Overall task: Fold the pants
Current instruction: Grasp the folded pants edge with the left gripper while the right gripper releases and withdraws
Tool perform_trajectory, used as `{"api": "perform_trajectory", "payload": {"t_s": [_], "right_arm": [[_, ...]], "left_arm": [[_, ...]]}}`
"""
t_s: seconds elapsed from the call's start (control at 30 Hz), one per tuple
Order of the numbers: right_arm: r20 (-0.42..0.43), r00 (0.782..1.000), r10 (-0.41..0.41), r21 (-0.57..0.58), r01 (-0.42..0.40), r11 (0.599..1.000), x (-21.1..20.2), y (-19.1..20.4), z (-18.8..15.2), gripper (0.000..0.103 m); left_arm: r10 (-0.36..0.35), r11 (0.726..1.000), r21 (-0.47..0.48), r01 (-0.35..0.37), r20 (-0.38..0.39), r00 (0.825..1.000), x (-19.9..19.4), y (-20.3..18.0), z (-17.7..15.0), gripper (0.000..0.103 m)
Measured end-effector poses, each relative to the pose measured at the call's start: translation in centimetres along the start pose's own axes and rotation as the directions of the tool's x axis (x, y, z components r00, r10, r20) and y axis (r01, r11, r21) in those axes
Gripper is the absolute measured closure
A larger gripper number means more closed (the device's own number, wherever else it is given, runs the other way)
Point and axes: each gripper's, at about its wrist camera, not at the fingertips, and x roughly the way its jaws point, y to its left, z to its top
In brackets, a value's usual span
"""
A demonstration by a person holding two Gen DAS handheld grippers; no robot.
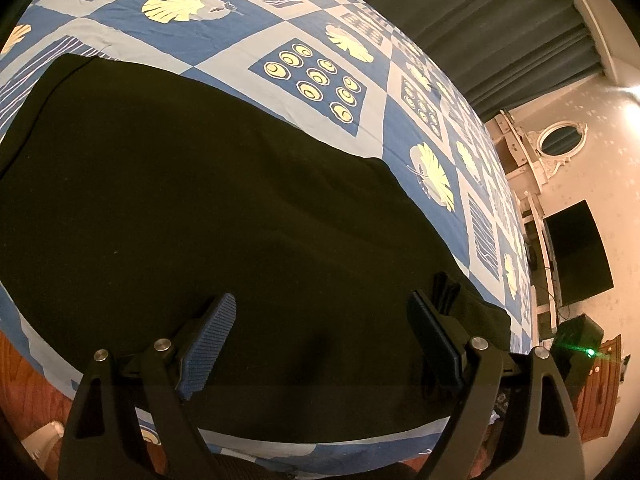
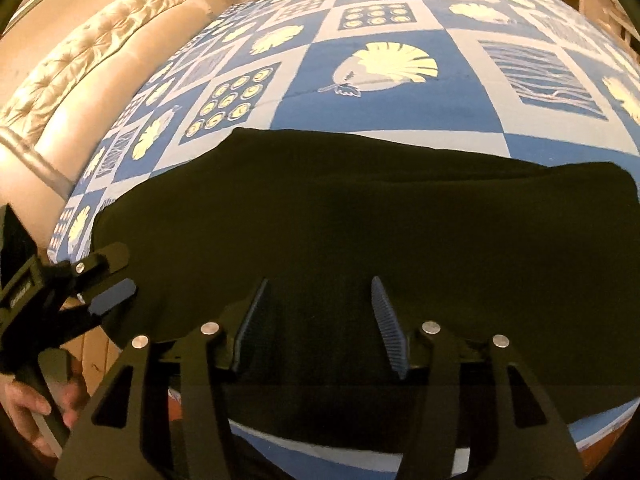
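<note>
In the left wrist view, the dark pants (image 1: 200, 208) lie flat on the blue patterned bedspread (image 1: 256, 16), their long axis running from upper left to lower right. The left gripper (image 1: 320, 344) hangs over their near part, jaws wide apart, nothing clamped.

In the right wrist view, the pants (image 2: 360, 220) stretch left to right. The right gripper (image 2: 320, 320) sits above their near edge, jaws parted, pinching nothing.

A big bed (image 1: 280, 32) holds it all. Its sheet (image 2: 304, 108) is blue and pale blue squares with yellow shells, round rings and wavy lines. Dark pants (image 1: 200, 208) lie flat on the near part, spread from left to right. The far part is bare.
</note>
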Motion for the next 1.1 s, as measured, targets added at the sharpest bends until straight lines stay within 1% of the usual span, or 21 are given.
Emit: {"api": "perform_trajectory", "payload": {"t_s": [0.07,0.13,0.17,0.2,0.27,0.33,0.5,0.57,0.63,0.7,0.73,0.8,0.83,0.9,0.97,1.03,1.1], "right_arm": [[0.028,0.999,0.036,0.004,-0.036,0.999,-1.0,0.2,-0.5,0.050],[0.073,0.995,0.070,0.007,-0.070,0.997,-2.6,0.2,-1.4,0.043],[0.103,0.992,0.080,0.008,-0.081,0.997,-3.6,0.1,-2.1,0.037],[0.118,0.989,0.085,0.011,-0.087,0.996,-4.2,0.0,-2.8,0.035],[0.141,0.985,0.104,0.013,-0.107,0.994,-5.3,-0.4,-4.4,0.035],[0.155,0.982,0.107,0.031,-0.113,0.993,-5.9,-1.2,-5.8,0.035],[0.168,0.980,0.110,0.087,-0.126,0.988,-5.7,-3.5,-8.7,0.035],[0.164,0.977,0.139,0.120,-0.160,0.980,-5.2,-4.4,-9.5,0.034],[0.190,0.967,0.172,0.144,-0.200,0.969,-5.6,-5.2,-9.8,0.034],[0.207,0.962,0.179,0.157,-0.214,0.964,-5.8,-5.6,-10.0,0.034],[0.212,0.960,0.184,0.159,-0.219,0.963,-5.9,-5.6,-10.0,0.034],[0.216,0.957,0.195,0.167,-0.233,0.958,-5.9,-5.8,-10.0,0.034],[0.217,0.956,0.196,0.169,-0.235,0.957,-5.9,-5.8,-10.1,0.034],[0.214,0.956,0.199,0.174,-0.238,0.956,-5.7,-5.8,-10.0,0.034],[0.213,0.957,0.198,0.175,-0.237,0.956,-5.7,-5.8,-10.0,0.033],[0.204,0.959,0.195,0.177,-0.232,0.956,-5.5,-5.8,-10.0,0.033],[0.198,0.961,0.195,0.177,-0.230,0.957,-5.4,-5.7,-10.0,0.030]], "left_arm": [[0.004,1.000,0.008,-0.004,0.009,1.000,-0.1,-0.1,-0.1,0.017],[0.005,1.000,0.024,-0.005,0.028,1.000,-0.6,-0.2,-0.1,0.017],[0.002,1.000,0.030,-0.003,0.034,0.999,-0.7,-0.3,0.0,0.017],[-0.003,0.999,0.033,0.002,0.037,0.999,-0.9,-0.3,0.0,0.017],[-0.023,0.999,0.032,0.022,0.042,0.999,-1.3,-0.1,0.1,0.017],[-0.056,0.998,0.020,0.055,0.046,0.997,-1.8,0.2,0.4,0.017],[-0.100,0.994,0.040,0.097,0.073,0.992,-3.9,1.0,1.2,0.017],[-0.136,0.990,0.040,0.133,0.074,0.988,-5.3,2.2,1.9,0.017],[-0.176,0.984,0.025,0.175,0.067,0.982,-6.9,4.2,2.7,0.017],[-0.209,0.978,-0.007,0.210,0.069,0.975,-8.6,7.2,3.6,0.017],[-0.211,0.977,-0.019,0.213,0.075,0.975,-9.2,8.4,3.8,0.017],[-0.198,0.977,-0.054,0.204,0.102,0.975,-10.5,11.3,4.4,0.017],[-0.180,0.978,-0.087,0.191,0.118,0.977,-11.2,13.6,5.0,0.017],[-0.153,0.977,-0.133,0.169,0.123,0.981,-11.7,16.2,5.7,0.017],[-0.144,0.967,-0.192,0.166,0.123,0.982,-11.7,19.2,6.6,0.017],[-0.140,0.960,-0.229,0.162,0.108,0.984,-11.1,21.0,7.4,0.017],[-0.136,0.963,-0.221,0.152,0.084,0.987,-10.3,21.8,8.1,0.017]]}}
